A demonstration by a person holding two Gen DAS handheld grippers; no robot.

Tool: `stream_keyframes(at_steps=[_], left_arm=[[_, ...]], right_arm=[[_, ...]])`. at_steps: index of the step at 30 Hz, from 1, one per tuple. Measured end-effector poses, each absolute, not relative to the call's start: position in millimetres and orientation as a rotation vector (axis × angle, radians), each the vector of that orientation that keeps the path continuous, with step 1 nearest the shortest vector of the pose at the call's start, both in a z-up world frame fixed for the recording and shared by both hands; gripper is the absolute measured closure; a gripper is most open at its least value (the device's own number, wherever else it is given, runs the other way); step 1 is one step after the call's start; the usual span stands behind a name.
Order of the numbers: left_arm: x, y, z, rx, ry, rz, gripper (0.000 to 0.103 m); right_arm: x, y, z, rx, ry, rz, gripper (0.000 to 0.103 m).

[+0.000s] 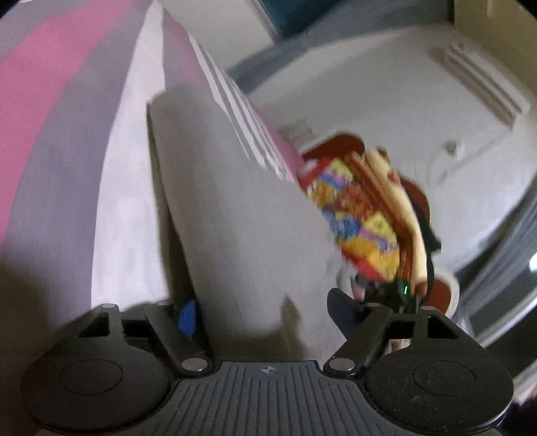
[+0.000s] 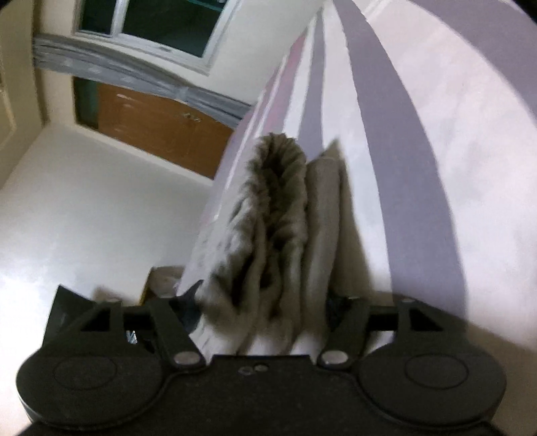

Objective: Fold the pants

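Note:
The light grey pants (image 1: 235, 214) lie on a bedsheet with pink, grey and white stripes (image 1: 50, 100). In the left wrist view a flat leg runs forward from between the fingers of my left gripper (image 1: 261, 312), which grips the cloth. In the right wrist view the bunched, ribbed waistband of the pants (image 2: 278, 218) sits between the fingers of my right gripper (image 2: 265, 308), which is closed on the folds. The striped sheet (image 2: 419, 134) lies behind it. Both views are blurred by motion.
A person in a colourful patterned top (image 1: 362, 214) shows at the right of the left wrist view, above the other gripper. A white floor (image 2: 84, 201), a brown door (image 2: 161, 127) and a window (image 2: 161, 20) show beyond the bed edge.

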State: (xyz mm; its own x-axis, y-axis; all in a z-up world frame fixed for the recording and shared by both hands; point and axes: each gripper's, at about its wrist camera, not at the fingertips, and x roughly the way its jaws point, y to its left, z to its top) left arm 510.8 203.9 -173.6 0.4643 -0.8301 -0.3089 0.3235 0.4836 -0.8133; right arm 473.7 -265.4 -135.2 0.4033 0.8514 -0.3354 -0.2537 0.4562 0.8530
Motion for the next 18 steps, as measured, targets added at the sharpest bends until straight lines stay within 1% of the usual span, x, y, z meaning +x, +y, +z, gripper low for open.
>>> stream_keyframes(at_steps=[2, 3, 4, 5, 8, 12, 13, 14, 15, 16, 17, 18], left_arm=[[503.9, 193.5, -169.9, -0.663, 0.809, -0.757, 0.038], [502.6, 188.0, -169.5, -0.636, 0.823, -0.741, 0.048], [504.4, 185.8, -172.3, -0.645, 0.832, -0.727, 0.053], [506.0, 185.6, -175.6, -0.659, 0.839, -0.703, 0.054], [500.5, 189.9, -176.5, -0.688, 0.831, -0.664, 0.054], [457.6, 204.7, -182.3, -0.792, 0.776, -0.568, 0.054], [440.3, 206.6, -180.5, -0.803, 0.759, -0.529, 0.052], [423.7, 207.1, -179.4, -0.813, 0.739, -0.493, 0.048], [403.0, 208.2, -175.3, -0.799, 0.720, -0.451, 0.042], [387.8, 203.0, -169.3, -0.754, 0.716, -0.409, 0.041], [371.2, 198.3, -160.7, -0.695, 0.709, -0.340, 0.040], [349.9, 194.7, -149.2, -0.628, 0.686, -0.249, 0.031]], right_arm=[[459.5, -275.4, -134.1, 0.823, 0.894, 0.804, 0.029], [459.0, -273.0, -133.9, 0.812, 0.898, 0.797, 0.030], [455.8, -267.2, -132.5, 0.764, 0.913, 0.775, 0.035], [454.0, -274.7, -135.8, 0.728, 0.927, 0.756, 0.038], [464.2, -267.2, -137.8, 0.717, 0.946, 0.714, 0.040], [450.7, -274.0, -137.6, 0.769, 0.958, 0.678, 0.040], [443.7, -274.7, -135.5, 0.777, 0.966, 0.666, 0.040], [429.6, -282.6, -132.8, 0.785, 0.973, 0.652, 0.040], [415.8, -287.0, -131.5, 0.792, 0.979, 0.639, 0.038], [399.7, -292.4, -128.3, 0.794, 0.981, 0.629, 0.027], [379.8, -298.6, -119.6, 0.772, 0.965, 0.601, 0.009], [361.6, -301.8, -110.2, 0.729, 0.938, 0.552, 0.001]])
